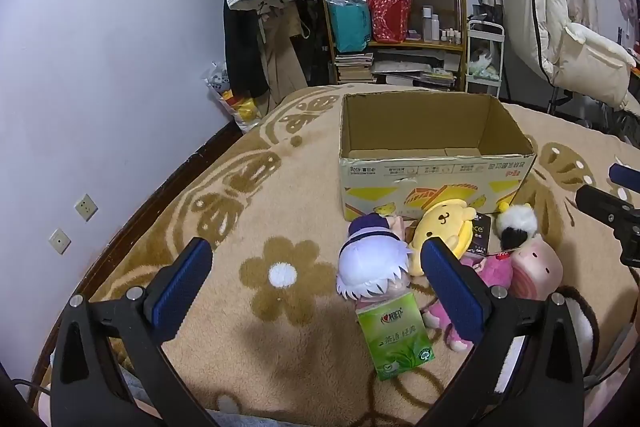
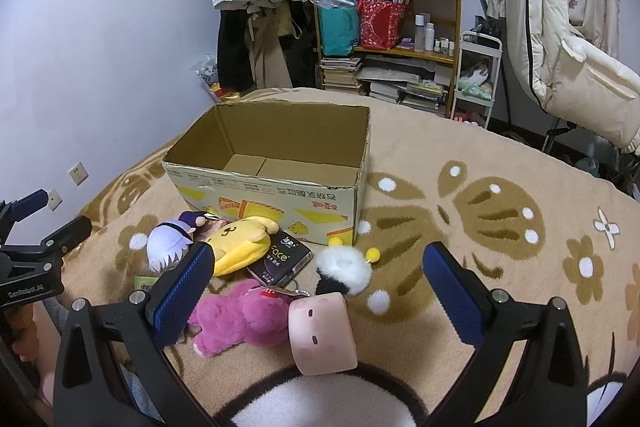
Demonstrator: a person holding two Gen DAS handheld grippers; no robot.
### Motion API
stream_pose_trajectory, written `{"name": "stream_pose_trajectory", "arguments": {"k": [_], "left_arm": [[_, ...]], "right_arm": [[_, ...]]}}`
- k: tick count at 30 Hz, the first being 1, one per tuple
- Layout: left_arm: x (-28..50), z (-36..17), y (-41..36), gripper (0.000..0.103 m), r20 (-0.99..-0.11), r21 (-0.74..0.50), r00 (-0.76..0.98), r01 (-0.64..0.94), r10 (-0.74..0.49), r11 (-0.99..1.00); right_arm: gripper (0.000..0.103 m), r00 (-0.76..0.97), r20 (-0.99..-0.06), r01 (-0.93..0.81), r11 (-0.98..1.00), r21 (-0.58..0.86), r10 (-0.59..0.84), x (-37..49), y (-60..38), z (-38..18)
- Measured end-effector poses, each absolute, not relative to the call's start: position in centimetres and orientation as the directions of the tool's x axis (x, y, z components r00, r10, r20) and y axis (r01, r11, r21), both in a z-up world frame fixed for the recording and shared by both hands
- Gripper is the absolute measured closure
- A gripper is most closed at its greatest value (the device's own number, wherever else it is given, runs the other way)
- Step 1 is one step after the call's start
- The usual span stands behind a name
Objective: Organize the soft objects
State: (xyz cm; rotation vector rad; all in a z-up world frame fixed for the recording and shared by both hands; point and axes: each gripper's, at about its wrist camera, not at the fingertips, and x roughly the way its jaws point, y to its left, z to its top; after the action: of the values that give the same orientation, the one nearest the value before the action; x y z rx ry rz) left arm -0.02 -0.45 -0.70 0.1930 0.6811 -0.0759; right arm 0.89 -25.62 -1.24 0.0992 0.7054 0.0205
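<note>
An empty open cardboard box (image 1: 436, 183) (image 2: 276, 195) stands on the bed. In front of it lie a white-haired doll (image 1: 372, 263) (image 2: 170, 245), a yellow dog plush (image 1: 442, 231) (image 2: 240, 241), a pink bear plush (image 1: 490, 269) (image 2: 240, 315), a pink pig cube (image 1: 538, 267) (image 2: 322, 331), a black-and-white bee plush (image 1: 516, 227) (image 2: 344, 269), a green tissue pack (image 1: 394, 337) and a dark tissue pack (image 2: 280, 261). My left gripper (image 1: 316, 283) is open above the blanket, left of the doll. My right gripper (image 2: 320, 291) is open above the pig cube.
A tan flower-pattern blanket (image 1: 280, 275) covers the bed. A purple wall (image 1: 100, 67) is at the left. A shelf (image 1: 396, 19), hung coats and a white cart stand beyond the bed. A large white-and-brown plush (image 2: 320, 403) lies at the near edge.
</note>
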Motion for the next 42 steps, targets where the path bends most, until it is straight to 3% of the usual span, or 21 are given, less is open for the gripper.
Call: {"name": "stream_pose_trajectory", "arguments": {"k": [42], "left_arm": [[0.63, -1.2, -0.69, 0.0, -0.648, 0.152, 0.761, 0.142, -0.01, 0.978]], "right_arm": [[0.0, 0.766, -0.64, 0.006, 0.995, 0.1, 0.06, 0.83, -25.58, -1.1]]}}
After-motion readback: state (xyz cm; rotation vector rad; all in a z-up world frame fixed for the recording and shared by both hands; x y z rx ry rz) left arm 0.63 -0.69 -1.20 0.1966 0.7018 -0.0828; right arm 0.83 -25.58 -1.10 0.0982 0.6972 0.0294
